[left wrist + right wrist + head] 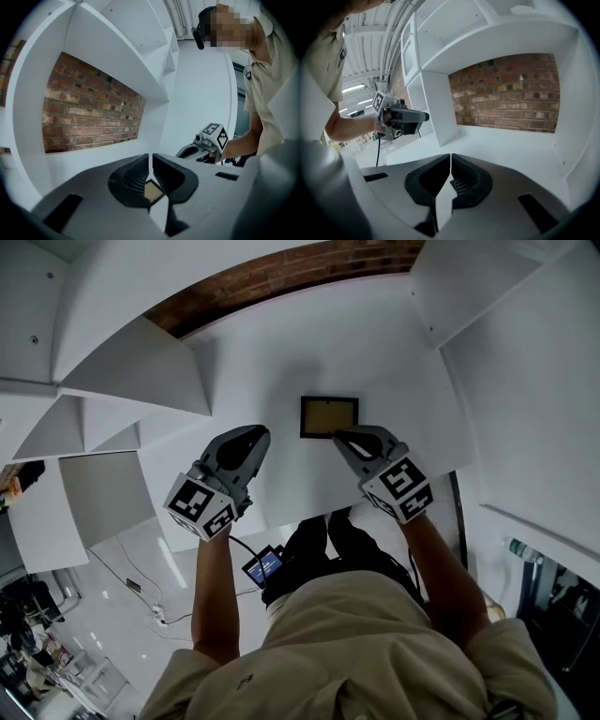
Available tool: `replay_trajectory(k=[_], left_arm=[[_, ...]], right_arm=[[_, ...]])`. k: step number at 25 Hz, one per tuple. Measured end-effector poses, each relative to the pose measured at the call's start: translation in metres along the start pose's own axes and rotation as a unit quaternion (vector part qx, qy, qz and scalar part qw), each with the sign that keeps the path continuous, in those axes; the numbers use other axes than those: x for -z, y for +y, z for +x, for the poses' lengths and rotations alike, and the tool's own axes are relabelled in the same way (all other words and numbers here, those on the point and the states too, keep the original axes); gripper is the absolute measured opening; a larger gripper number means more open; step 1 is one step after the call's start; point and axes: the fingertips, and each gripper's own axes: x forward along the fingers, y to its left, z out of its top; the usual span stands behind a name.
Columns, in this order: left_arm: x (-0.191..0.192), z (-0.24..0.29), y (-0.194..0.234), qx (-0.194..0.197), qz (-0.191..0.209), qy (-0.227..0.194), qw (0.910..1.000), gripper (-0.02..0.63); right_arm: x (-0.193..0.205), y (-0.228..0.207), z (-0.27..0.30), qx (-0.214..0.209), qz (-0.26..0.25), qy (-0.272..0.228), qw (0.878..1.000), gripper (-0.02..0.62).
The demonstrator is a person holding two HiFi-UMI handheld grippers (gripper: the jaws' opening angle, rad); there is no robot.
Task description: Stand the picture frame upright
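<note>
The picture frame [329, 416], dark-edged with a tan inside, lies flat on the white counter [394, 352] at the centre of the head view, its long side running across the picture. The left hand-held gripper [257, 433] hangs to the lower left of the frame, clearly apart from it. Its own view shows the two jaws pressed together with only a thin seam between them and nothing gripped. The right hand-held gripper [341, 436] points toward the upper left of the picture, and its tip meets the frame's lower right edge there; whether it touches the frame cannot be told. Its own view shows its jaws likewise shut tight, with nothing between them. Each hand-held gripper carries a cube with square markers at its near end, held on a bare forearm below. A brick wall [291, 277] runs behind the counter at the top of the head view, and white shelves [122, 381] rise at the left.
</note>
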Motion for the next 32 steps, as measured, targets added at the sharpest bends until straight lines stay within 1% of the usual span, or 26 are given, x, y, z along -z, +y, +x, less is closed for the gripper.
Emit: replay_trajectory(k=[5,10,11,13,16,20,23,25,26,27,29,30,32], left_arm=[[0.033,0.013,0.022,0.007,-0.016,0.012,0.9998,0.014],[0.069,0.025,0.038,0.009,-0.029,0.026,0.9992,0.014],[0.076,0.028,0.041,0.009,-0.032,0.028,0.9990,0.015],[0.090,0.033,0.046,0.012,-0.039,0.035,0.9986,0.021],[0.109,0.040,0.051,0.018,-0.045,0.049,0.9976,0.034],[0.126,0.049,0.056,0.022,-0.048,0.058,0.9969,0.052],[0.136,0.055,0.060,0.025,-0.053,0.062,0.9964,0.062],[0.140,0.058,0.063,0.026,-0.055,0.064,0.9961,0.067],[0.142,0.058,0.064,0.026,-0.057,0.064,0.9960,0.068],[0.143,0.059,0.064,0.026,-0.058,0.065,0.9958,0.069],[0.146,0.060,0.064,0.024,-0.060,0.068,0.9956,0.071],[0.147,0.060,0.064,0.024,-0.062,0.068,0.9955,0.071],[0.149,0.059,0.064,0.024,-0.064,0.070,0.9952,0.071]], right_arm=[[0.046,0.003,0.061,-0.023,-0.045,0.069,0.996,0.006],[0.088,0.001,0.104,-0.039,-0.095,0.129,0.986,0.008],[0.095,0.000,0.111,-0.041,-0.105,0.139,0.984,0.015],[0.108,-0.002,0.123,-0.046,-0.124,0.160,0.978,0.080],[0.125,-0.004,0.134,-0.052,-0.147,0.187,0.970,0.083],[0.141,-0.005,0.143,-0.058,-0.172,0.211,0.960,0.083],[0.145,-0.004,0.147,-0.068,-0.183,0.213,0.957,0.080],[0.145,-0.001,0.148,-0.081,-0.194,0.217,0.953,0.070],[0.147,0.002,0.147,-0.091,-0.200,0.222,0.950,0.051],[0.149,0.004,0.146,-0.101,-0.205,0.228,0.946,0.049],[0.155,0.006,0.145,-0.113,-0.213,0.239,0.941,0.066],[0.157,0.006,0.145,-0.114,-0.214,0.242,0.940,0.066],[0.157,0.006,0.146,-0.112,-0.213,0.243,0.940,0.048]])
